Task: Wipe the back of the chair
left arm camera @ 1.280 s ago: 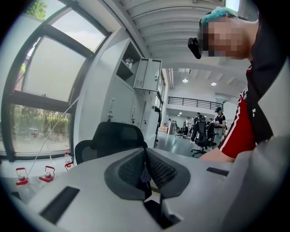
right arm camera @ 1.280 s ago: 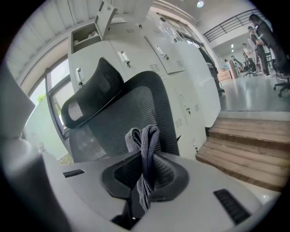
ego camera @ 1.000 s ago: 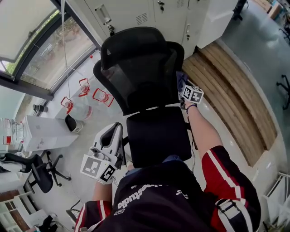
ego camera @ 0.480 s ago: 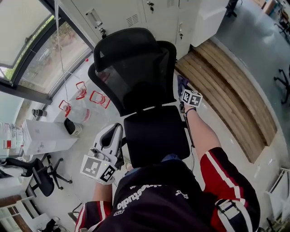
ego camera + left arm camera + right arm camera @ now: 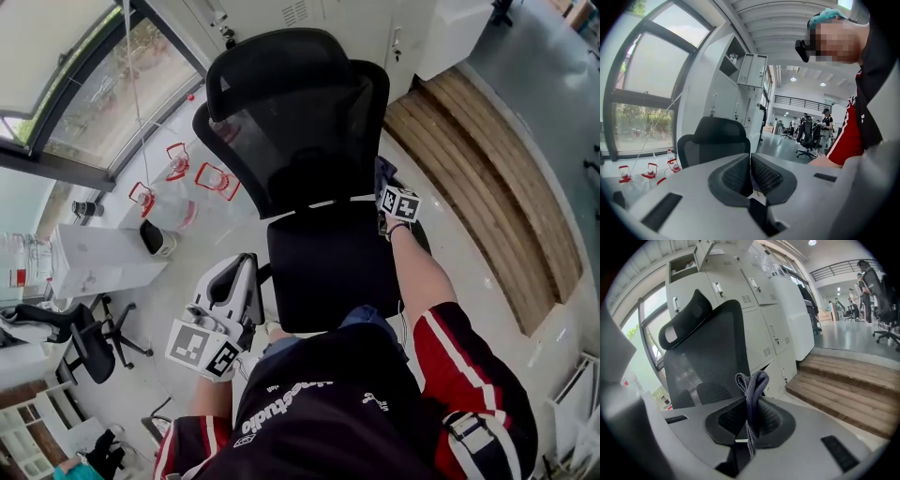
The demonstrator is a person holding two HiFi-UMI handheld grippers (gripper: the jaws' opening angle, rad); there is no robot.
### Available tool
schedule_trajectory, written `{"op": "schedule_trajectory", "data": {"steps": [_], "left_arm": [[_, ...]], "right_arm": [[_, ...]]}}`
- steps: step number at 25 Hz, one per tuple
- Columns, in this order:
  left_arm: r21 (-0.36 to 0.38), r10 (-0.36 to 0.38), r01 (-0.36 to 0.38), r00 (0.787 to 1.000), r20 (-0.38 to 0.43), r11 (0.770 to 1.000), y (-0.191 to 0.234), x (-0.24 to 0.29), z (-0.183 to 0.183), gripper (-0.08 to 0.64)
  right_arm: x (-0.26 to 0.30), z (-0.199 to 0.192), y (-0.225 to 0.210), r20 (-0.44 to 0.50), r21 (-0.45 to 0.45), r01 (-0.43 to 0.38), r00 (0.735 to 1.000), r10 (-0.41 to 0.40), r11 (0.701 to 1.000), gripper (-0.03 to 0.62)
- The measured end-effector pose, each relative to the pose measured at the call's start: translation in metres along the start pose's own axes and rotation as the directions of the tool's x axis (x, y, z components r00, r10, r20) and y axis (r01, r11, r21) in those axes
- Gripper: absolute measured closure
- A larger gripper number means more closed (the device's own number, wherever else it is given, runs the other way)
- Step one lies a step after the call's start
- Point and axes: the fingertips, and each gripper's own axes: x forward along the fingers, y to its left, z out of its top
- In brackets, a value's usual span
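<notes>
A black office chair with a mesh back (image 5: 300, 122) and a headrest stands in front of me, its seat (image 5: 333, 267) toward me. My right gripper (image 5: 384, 186) sits at the right edge of the chair back, low down near the seat joint. It is shut on a folded grey-blue cloth (image 5: 752, 392) that sticks up from its jaws. In the right gripper view the mesh back (image 5: 705, 357) lies just to the left of the cloth. My left gripper (image 5: 246, 274) hangs left of the seat, shut with nothing in it, and from it the chair (image 5: 712, 140) shows some way off.
Water bottles with red handles (image 5: 178, 183) stand on the floor left of the chair, beside a white box (image 5: 103, 262). White lockers (image 5: 309, 14) rise behind the chair. Wooden steps (image 5: 487, 178) run along the right. Another office chair (image 5: 80, 342) is at lower left.
The head view has shifted a little. My right gripper with the cloth sits slightly lower along the back's right edge. The left gripper has not moved.
</notes>
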Motion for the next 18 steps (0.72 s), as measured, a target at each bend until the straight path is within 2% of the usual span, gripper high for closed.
{"op": "schedule_trajectory", "data": {"steps": [4, 11, 18], "left_arm": [[-0.013, 0.031, -0.031, 0.999, -0.012, 0.999, 0.017, -0.018, -0.009, 0.528], [-0.036, 0.078, -0.078, 0.997, -0.001, 0.996, 0.044, -0.045, -0.013, 0.528], [-0.044, 0.115, -0.115, 0.993, 0.016, 0.992, 0.073, -0.076, -0.008, 0.528]], "right_arm": [[0.011, -0.015, 0.019, -0.017, -0.012, -0.024, 1.0, 0.024, 1.0, 0.54], [0.024, -0.023, 0.05, -0.054, -0.077, -0.019, 0.998, 0.015, 0.997, 0.54], [0.045, -0.04, 0.111, -0.099, -0.134, -0.094, 0.992, 0.081, 0.986, 0.54]]}}
